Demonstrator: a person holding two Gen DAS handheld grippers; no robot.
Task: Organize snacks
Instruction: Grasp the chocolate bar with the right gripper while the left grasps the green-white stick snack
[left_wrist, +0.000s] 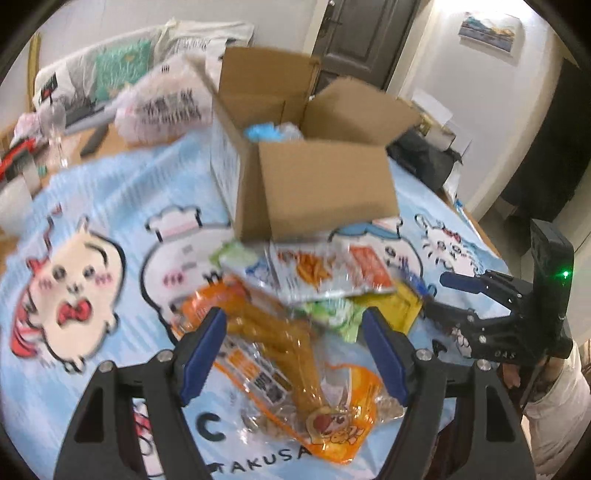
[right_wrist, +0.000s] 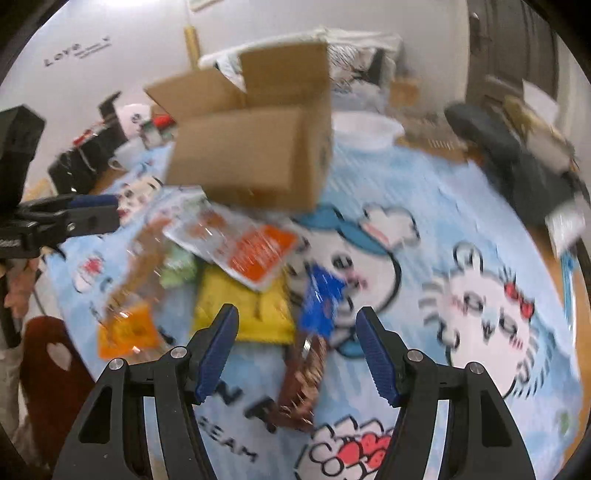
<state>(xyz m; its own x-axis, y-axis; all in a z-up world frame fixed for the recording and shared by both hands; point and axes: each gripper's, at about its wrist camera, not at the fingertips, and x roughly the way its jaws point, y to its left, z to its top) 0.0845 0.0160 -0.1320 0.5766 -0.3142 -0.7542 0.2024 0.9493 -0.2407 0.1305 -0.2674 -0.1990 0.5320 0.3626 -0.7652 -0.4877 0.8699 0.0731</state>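
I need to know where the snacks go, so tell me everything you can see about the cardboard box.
The cardboard box is plain brown corrugated card, standing upright on the blue cartoon-printed cloth with its top flaps open and splayed outward. One side carries pale printed lettering, too blurred to read. Something light blue and crumpled shows inside. The snack packets lie piled against its near base. Neither gripper touches it.

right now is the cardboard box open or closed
Open: the cardboard box stands upright on the cartoon tablecloth with its top flaps raised, and something light blue shows inside.
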